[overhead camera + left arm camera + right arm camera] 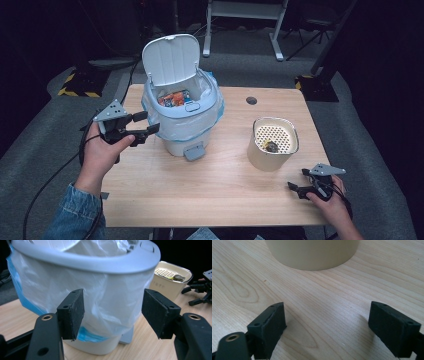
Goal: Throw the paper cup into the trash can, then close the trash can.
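Observation:
A white pedal bin (185, 117) stands at the table's back left with its lid (170, 57) up, lined with a clear plastic bag (100, 297). Orange and blue rubbish (173, 98) lies inside. My left gripper (146, 123) hovers just left of the bin, open and with nothing between its fingers; in the left gripper view (112, 312) the jaws face the bagged bin wall. A cream container (272, 150) with a perforated insert holds a small dark scrap (272, 146). My right gripper (298, 179) rests open near the table's front right, its jaws (327, 325) over bare wood in front of the container's base (312, 252).
The wooden table (210, 185) has a round cable hole (251, 100) at the back. The bin's foot pedal (194, 152) sticks out toward me. Grey carpet and desk legs (277, 40) lie beyond the table.

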